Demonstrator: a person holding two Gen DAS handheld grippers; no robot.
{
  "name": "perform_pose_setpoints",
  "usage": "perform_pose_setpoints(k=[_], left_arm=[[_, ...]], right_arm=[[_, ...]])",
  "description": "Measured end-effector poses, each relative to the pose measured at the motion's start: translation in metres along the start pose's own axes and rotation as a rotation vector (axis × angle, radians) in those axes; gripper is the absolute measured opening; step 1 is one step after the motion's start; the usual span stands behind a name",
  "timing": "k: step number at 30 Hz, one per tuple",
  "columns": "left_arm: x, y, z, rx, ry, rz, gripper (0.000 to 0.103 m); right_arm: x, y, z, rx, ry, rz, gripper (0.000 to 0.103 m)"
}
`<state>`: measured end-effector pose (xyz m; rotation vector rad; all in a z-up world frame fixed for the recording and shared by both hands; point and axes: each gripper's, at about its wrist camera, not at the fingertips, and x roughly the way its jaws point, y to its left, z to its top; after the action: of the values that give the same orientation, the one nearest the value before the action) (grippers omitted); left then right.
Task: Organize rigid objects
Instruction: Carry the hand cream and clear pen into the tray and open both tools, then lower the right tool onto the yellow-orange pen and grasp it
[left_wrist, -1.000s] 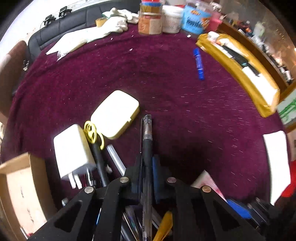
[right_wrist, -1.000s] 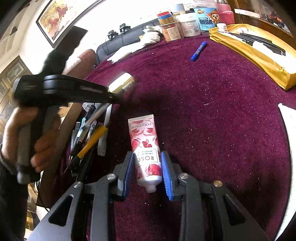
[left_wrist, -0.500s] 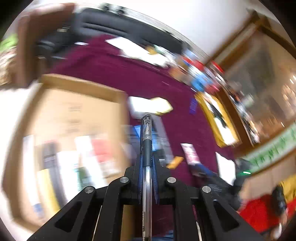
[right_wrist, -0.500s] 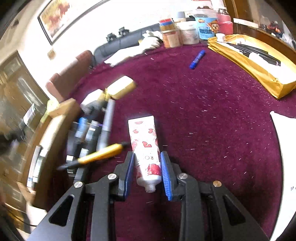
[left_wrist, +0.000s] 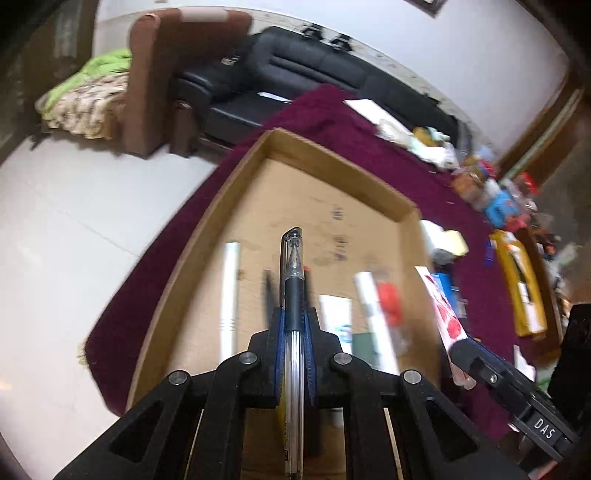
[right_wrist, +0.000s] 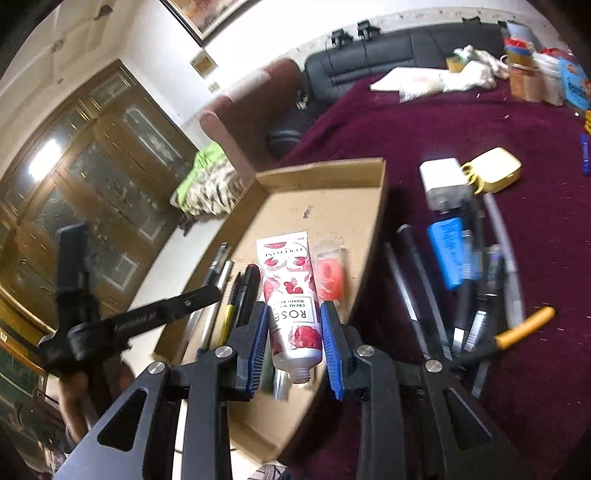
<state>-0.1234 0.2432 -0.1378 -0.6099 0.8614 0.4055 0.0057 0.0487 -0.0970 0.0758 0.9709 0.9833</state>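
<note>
My left gripper (left_wrist: 293, 321) is shut on a black gel pen (left_wrist: 293, 266) with a clear cap, which points forward above the shallow cardboard tray (left_wrist: 332, 162). Several pens, tubes and a red item lie blurred on the tray floor below. My right gripper (right_wrist: 293, 321) is shut on a white hand cream tube (right_wrist: 290, 280) printed with red roses, held over the same tray (right_wrist: 321, 173), cap end towards the camera. The left gripper (right_wrist: 212, 291) with its pen (right_wrist: 218, 258) shows to the left of the tube. A red item in clear wrap (right_wrist: 330, 273) lies in the tray.
On the purple cloth (right_wrist: 443, 122) right of the tray lies a pile of pens (right_wrist: 417, 288), a blue box (right_wrist: 447, 251), a white charger (right_wrist: 443, 181), a yellow case (right_wrist: 495, 170) and a yellow-handled tool (right_wrist: 524, 328). Jars (right_wrist: 524, 77) stand at the far edge, beside a black sofa (left_wrist: 314, 70).
Both grippers have swung left from the purple cloth to above the cardboard tray, the left with the pen and the right lifting the tube off the cloth. Both grips are unchanged.
</note>
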Motion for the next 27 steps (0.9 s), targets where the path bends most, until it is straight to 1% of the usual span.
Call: perform_pose_setpoints(k=[3,4,6,9,10,11,13,14,15,16,17,19,21,24,27], left_arm=[[0.001,0.005,-0.007,0.002,-0.027,0.060,0.009],[0.002,0.006,-0.009,0.005,-0.032,0.068,0.009],[0.004,0.010,-0.012,0.007,-0.035,0.073,0.009],[0.010,0.012,-0.014,-0.006,-0.036,0.058,0.009],[0.012,0.012,-0.015,-0.012,-0.030,0.060,0.011],[0.012,0.012,-0.016,-0.010,-0.034,0.059,0.016],[0.012,0.010,-0.017,-0.003,-0.046,0.059,0.054],[0.009,0.009,-0.018,-0.003,-0.057,0.055,0.057],[0.005,0.006,-0.020,0.001,-0.075,0.048,0.059],[0.001,0.004,-0.021,0.009,-0.091,0.049,0.063],[-0.004,0.001,-0.022,0.015,-0.105,0.051,0.064],[-0.014,-0.008,-0.024,0.024,-0.140,0.042,0.065],[-0.023,-0.019,-0.026,0.034,-0.164,0.015,0.066],[-0.034,-0.038,-0.030,0.055,-0.187,-0.029,0.071],[-0.042,-0.067,-0.037,0.117,-0.193,-0.068,0.072]], right_arm=[[0.022,0.003,0.002,0.000,0.035,-0.042,0.028],[0.026,0.004,0.001,-0.004,0.037,-0.048,0.028],[0.031,0.008,-0.001,-0.017,0.039,-0.067,0.029],[0.034,0.019,-0.005,-0.071,0.031,-0.109,0.030],[0.036,0.021,-0.004,-0.081,0.033,-0.118,0.030],[0.037,0.023,-0.006,-0.090,0.036,-0.114,0.032],[0.036,0.024,-0.010,-0.101,0.038,-0.094,0.035],[0.033,0.025,-0.011,-0.104,0.031,-0.080,0.039],[0.030,0.024,-0.012,-0.105,0.020,-0.066,0.050],[0.023,0.022,-0.014,-0.100,0.001,-0.051,0.054],[0.016,0.020,-0.015,-0.093,-0.016,-0.034,0.059],[0.002,0.014,-0.017,-0.076,-0.042,0.011,0.059],[-0.013,0.005,-0.018,-0.059,-0.068,0.032,0.061],[-0.040,-0.015,-0.021,-0.012,-0.118,0.040,0.067],[-0.060,-0.041,-0.026,0.044,-0.146,0.018,0.067]])
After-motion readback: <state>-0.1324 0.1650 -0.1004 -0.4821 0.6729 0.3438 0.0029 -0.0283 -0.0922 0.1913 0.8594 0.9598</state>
